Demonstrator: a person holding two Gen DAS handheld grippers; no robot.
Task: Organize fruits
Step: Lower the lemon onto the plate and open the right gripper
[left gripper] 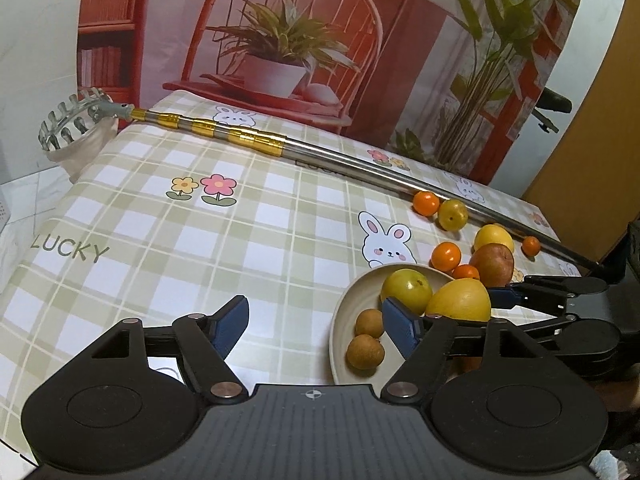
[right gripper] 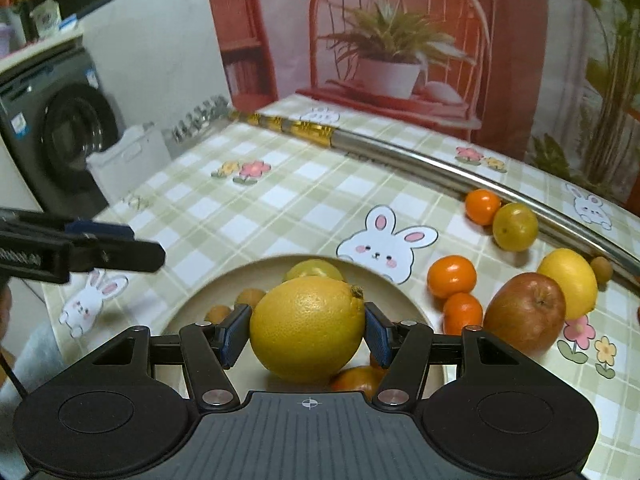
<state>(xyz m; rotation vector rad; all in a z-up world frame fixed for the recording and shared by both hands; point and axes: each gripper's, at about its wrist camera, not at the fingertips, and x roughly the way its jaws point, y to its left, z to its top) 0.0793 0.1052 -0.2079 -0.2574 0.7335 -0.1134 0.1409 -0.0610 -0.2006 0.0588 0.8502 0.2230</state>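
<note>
A beige plate (left gripper: 347,312) (right gripper: 224,284) sits on the checked tablecloth. It holds a yellow-green fruit (left gripper: 406,288) (right gripper: 314,270), two small brown longans (left gripper: 365,350) (right gripper: 250,296) and an orange fruit (right gripper: 356,378). My right gripper (right gripper: 306,330) is shut on a large lemon (right gripper: 308,328) (left gripper: 460,300) over the plate. My left gripper (left gripper: 316,320) is open and empty, just left of the plate. Right of the plate lie a red apple (right gripper: 524,316) (left gripper: 493,264), a lemon (right gripper: 568,282) and tangerines (right gripper: 452,276).
A long telescopic fruit-picker pole (left gripper: 320,148) (right gripper: 440,160) lies across the far side of the table. A tangerine (right gripper: 482,206) and a green-yellow fruit (right gripper: 515,226) rest against it. A washing machine (right gripper: 52,136) stands beyond the table's left edge.
</note>
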